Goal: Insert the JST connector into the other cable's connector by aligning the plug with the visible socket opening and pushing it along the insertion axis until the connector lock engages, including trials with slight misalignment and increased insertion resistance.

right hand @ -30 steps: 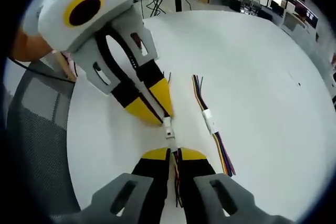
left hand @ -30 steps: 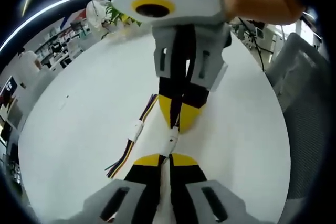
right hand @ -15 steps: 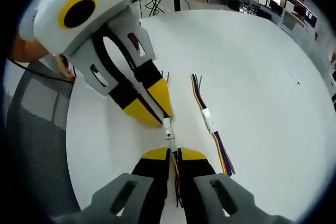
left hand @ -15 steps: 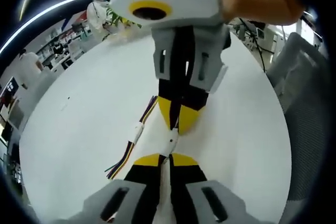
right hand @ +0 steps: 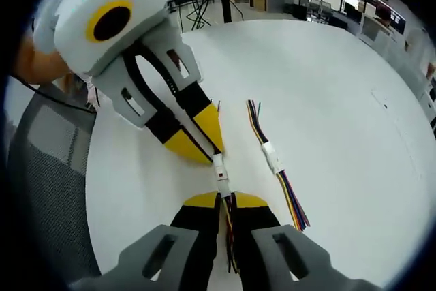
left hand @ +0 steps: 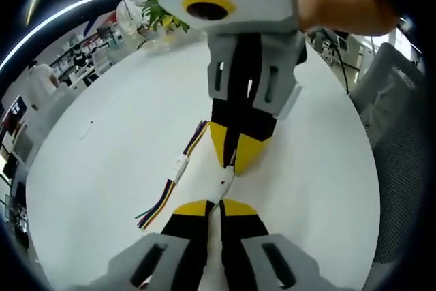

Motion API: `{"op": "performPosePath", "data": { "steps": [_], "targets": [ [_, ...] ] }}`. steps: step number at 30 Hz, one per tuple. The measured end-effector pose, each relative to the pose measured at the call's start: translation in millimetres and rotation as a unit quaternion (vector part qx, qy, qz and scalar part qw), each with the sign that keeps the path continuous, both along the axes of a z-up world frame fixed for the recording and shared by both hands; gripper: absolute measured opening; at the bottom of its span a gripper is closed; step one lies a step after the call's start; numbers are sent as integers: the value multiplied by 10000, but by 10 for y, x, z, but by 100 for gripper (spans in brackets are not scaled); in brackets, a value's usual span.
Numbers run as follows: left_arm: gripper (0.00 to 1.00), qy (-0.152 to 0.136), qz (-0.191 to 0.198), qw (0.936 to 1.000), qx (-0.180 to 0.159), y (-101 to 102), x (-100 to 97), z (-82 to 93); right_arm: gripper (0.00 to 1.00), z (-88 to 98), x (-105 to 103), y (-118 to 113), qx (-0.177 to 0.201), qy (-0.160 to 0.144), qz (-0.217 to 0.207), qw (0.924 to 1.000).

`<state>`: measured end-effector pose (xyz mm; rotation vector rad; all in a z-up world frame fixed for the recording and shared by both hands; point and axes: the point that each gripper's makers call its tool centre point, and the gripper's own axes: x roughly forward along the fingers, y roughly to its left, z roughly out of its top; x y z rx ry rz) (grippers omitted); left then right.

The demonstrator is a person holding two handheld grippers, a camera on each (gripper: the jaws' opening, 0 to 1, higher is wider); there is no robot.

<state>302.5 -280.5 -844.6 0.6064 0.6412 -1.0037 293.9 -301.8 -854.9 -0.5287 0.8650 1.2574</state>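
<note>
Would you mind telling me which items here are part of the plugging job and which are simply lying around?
In use:
- white connector pair
- left gripper, shut on its cable
- right gripper, shut on its cable

Lying about:
- spare cable on the white table
- grey chair

White connectors (left hand: 223,185), yellow-tipped black tongs (left hand: 212,208)

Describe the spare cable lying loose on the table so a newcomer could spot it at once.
On the white round table, look just right of the two tongs meeting tip to tip. There lies a cable of multicoloured wires with a white connector midway. Unlike the white connectors pinched between the tongs, nothing holds it.
</note>
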Motion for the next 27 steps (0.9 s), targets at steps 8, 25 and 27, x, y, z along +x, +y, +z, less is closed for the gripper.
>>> {"op": "performPosePath", "data": {
  "steps": [8, 25, 27],
  "targets": [
    [0, 177, 76, 9997, -158, 8, 19, 3, 4, 29, 3, -36, 578, -208, 41, 9981],
    [0, 361, 331, 9974, -520, 26, -8, -22, 9, 29, -67, -84, 1738, -850, 635, 9791],
    [0, 386, 342, 9969, -590, 17, -34, -15, 7, -4, -26, -91, 1856, -999, 730, 9748]
  ]
}}
